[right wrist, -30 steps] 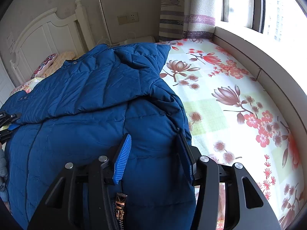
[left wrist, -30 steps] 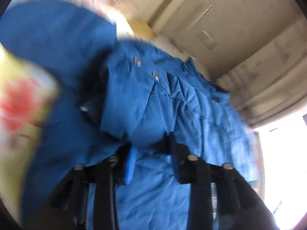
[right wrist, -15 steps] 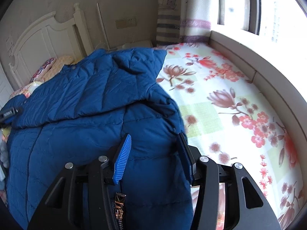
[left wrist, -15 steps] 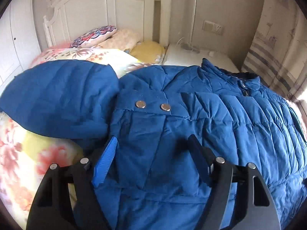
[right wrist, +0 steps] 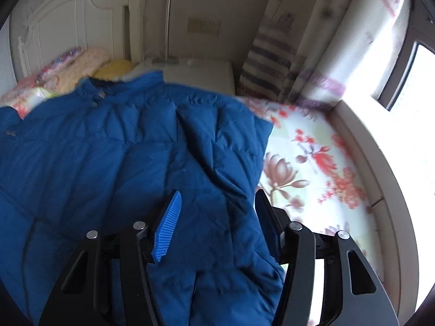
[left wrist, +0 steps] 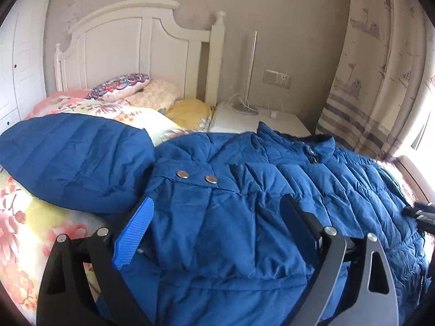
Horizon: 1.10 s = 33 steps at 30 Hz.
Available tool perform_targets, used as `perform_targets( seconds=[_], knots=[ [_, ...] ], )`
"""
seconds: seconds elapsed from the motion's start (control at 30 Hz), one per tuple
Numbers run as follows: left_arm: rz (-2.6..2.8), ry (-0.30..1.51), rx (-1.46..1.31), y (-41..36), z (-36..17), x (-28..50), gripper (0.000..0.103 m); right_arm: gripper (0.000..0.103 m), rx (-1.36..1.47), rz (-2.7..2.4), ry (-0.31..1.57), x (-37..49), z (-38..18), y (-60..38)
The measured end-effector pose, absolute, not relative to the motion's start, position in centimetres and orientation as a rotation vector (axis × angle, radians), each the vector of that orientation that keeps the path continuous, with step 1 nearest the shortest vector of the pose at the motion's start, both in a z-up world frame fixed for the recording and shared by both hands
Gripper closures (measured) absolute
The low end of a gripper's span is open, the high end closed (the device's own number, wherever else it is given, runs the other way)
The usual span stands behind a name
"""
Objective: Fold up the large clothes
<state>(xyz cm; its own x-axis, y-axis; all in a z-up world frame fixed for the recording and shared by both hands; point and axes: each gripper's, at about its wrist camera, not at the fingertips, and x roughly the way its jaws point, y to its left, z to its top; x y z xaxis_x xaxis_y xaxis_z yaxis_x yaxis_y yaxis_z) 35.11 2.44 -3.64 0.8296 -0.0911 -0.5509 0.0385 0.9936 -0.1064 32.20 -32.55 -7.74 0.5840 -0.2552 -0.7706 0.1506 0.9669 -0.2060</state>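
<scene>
A large blue quilted jacket [left wrist: 244,190] lies spread across the bed, its hood [left wrist: 73,157] to the left and two metal snaps [left wrist: 194,176] on a flap. My left gripper [left wrist: 217,203] is open, its jaws wide apart just above the jacket near the snaps. In the right wrist view the jacket [right wrist: 108,163] fills the left and middle, with a folded sleeve or edge lying over it. My right gripper [right wrist: 217,198] is open above that edge, with nothing between its pads. The right gripper's tip also shows in the left wrist view [left wrist: 418,213].
A floral bedsheet [right wrist: 307,168] covers the bed. A white headboard [left wrist: 130,51], pillows [left wrist: 122,89] and a white nightstand [left wrist: 255,119] stand at the far end. A curtain [left wrist: 380,81] and a bright window ledge [right wrist: 380,190] run along the right side.
My left gripper has opened, let go of the jacket and pulled back. My right gripper has lifted and tilted up toward the headboard, staying open over the jacket's edge.
</scene>
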Motion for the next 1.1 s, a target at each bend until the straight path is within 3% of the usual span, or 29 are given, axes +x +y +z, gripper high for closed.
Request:
perform_targets(
  seconds=[0.2, 0.47, 0.63, 0.73, 0.93, 1.1],
  knots=[
    [-0.068, 0.615, -0.141, 3.4, -4.0, 35.8, 0.008, 0.054, 0.08, -0.244, 0.926, 32.0, -8.1, -35.7],
    [-0.084, 0.705, -0.107, 2.6, -5.2, 37.3, 0.004, 0.053, -0.1, -0.173, 0.76, 34.8, -3.4, -30.9],
    [-0.077, 0.739, -0.117, 2.7, -5.7, 37.7, 0.003, 0.052, -0.106, -0.136, 0.964, 40.7, -7.8, -31.8],
    [-0.079, 0.77, -0.128, 2.9, -6.1, 38.1, 0.003, 0.051, 0.015, -0.135, 0.998, 41.1, -7.5, -33.5],
    [-0.079, 0.802, -0.13, 2.9, -6.5, 38.6, 0.003, 0.045, 0.062, -0.154, 0.865, 42.6, -4.5, -34.0],
    [-0.078, 0.8, -0.135, 3.0, -6.5, 38.6, 0.003, 0.043, 0.09, -0.16, 0.974, 45.0, -7.8, -35.7]
  ],
)
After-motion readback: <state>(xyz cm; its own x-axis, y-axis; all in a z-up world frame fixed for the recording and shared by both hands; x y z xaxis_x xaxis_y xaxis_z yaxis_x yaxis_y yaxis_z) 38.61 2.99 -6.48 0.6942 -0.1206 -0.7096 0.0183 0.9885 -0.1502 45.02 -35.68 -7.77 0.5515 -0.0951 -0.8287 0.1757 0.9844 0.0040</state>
